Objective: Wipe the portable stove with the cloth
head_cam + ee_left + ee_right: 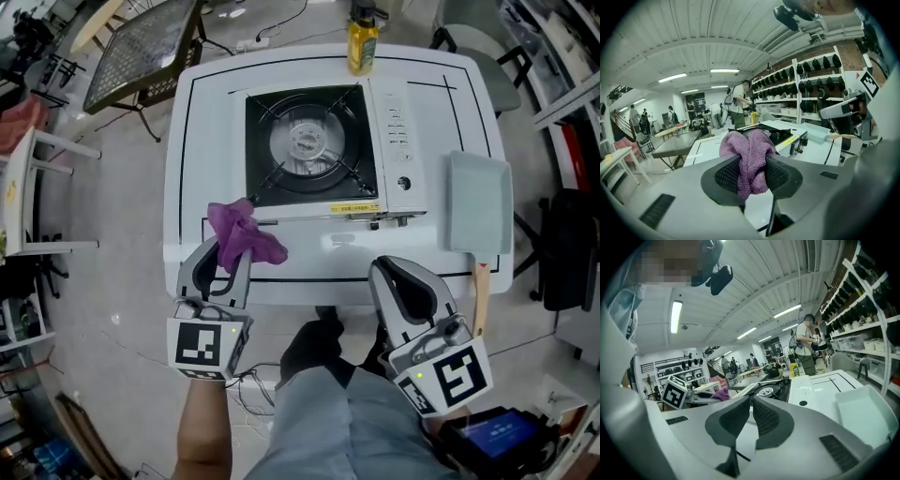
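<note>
Your left gripper (225, 255) clamps the purple cloth (246, 234), right gripper (401, 277) closed, empty; next lower it onto the portable stove (314, 150).

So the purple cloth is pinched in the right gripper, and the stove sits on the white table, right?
No: the purple cloth is pinched in the left gripper, as the left gripper view shows. The stove does sit on the white table.
</note>
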`<state>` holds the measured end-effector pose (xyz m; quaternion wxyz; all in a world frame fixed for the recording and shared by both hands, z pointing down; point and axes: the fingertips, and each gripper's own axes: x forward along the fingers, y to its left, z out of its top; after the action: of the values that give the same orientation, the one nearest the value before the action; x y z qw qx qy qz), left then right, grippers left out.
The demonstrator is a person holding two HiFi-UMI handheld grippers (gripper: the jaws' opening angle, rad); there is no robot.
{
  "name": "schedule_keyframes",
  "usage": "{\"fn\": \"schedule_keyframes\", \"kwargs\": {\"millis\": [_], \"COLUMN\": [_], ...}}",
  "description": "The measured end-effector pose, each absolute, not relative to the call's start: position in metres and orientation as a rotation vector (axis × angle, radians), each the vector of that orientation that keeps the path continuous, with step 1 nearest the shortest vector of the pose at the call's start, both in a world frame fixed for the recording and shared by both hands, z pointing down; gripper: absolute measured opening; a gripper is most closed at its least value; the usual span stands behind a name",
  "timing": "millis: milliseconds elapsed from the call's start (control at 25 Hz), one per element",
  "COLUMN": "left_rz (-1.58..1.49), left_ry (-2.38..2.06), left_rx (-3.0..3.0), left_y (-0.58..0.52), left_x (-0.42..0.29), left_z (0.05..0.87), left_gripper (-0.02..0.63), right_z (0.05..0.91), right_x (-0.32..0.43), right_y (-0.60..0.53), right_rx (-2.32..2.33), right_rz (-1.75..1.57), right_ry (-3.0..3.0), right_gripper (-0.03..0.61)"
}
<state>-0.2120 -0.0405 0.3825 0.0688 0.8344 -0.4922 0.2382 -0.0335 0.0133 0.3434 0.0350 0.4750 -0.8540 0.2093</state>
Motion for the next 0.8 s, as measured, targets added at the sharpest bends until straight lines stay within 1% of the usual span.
{"fn": "schedule_keyframes", "kwargs": {"millis": [280,800], "left_rz": [0.830,0.917], "left_ry": [-1.493,-1.383], "left_rx": [2.435,2.439], "left_y": [-0.047,-0.049], "left_x": [-0.197,-0.129], "left_z": [0.406,0.408], "left_gripper": [0.141,0.141], "right_z": [0.338,0.319], "right_x": [-0.011,0.051], "right_y": [0.020,0.019], "right_rx": [1.386,1.432], "right_rz": [0.657,0.637], "right_ry": [-2.652,-2.669], "right_gripper": [0.054,0.054]}}
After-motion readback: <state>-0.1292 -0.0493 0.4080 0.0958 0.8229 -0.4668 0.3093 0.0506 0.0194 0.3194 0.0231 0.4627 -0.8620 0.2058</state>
